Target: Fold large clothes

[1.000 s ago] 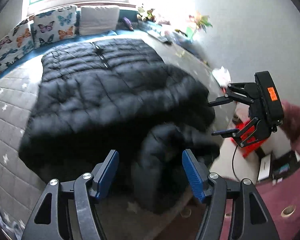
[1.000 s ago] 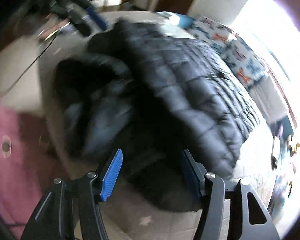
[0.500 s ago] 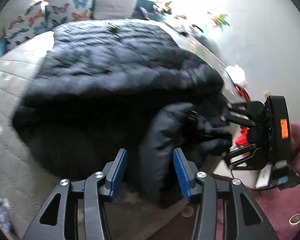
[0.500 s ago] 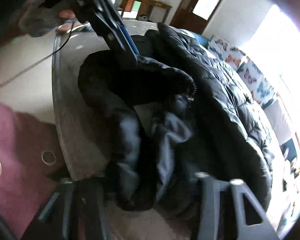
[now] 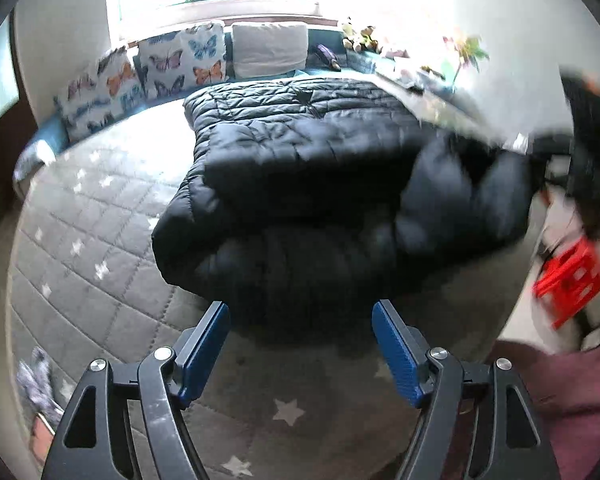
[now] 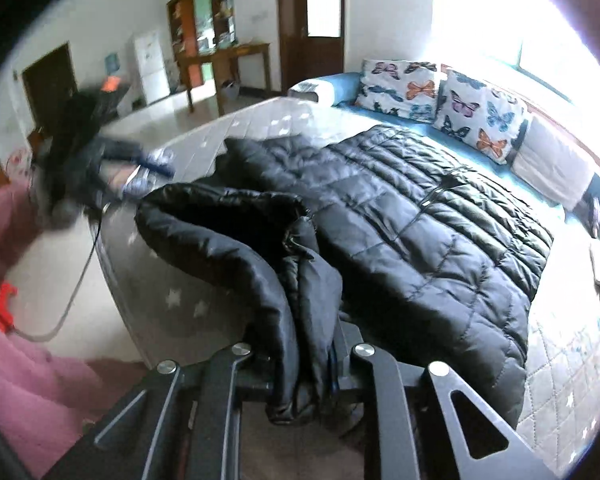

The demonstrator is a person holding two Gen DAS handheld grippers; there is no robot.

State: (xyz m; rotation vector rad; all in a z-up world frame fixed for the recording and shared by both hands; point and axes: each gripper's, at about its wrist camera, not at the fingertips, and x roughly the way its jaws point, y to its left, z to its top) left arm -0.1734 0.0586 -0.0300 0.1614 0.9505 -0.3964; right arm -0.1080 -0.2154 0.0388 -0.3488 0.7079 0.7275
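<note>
We record one black quilted puffer coat (image 6: pixel 420 216), large, spread across a grey quilted bed cover with white stars (image 5: pixel 88 232); every place below is given relative to this coat.

Right gripper (image 6: pixel 304 364): at the coat's near edge. Its jaws have just been closing and now pinch a bunched fold of the black fabric, which hangs down between them. The fold rises from the cover to the jaws.

Left gripper (image 5: pixel 300 344): just short of the coat's near hem, over bare cover. Its jaws have just been opening and stand wide, blue pads (image 5: pixel 204 344) apart, with nothing between them and no contact with the coat.

Butterfly-print cushions (image 5: pixel 180 60): beyond the coat's far end, in a row against the window wall. One plain white cushion (image 5: pixel 268 48) beside them.

Red plastic stool (image 5: pixel 568 280): off the bed, to the right of the coat in the left wrist view.

A pink sleeve (image 6: pixel 16 344): left of the coat in the right wrist view.
</note>
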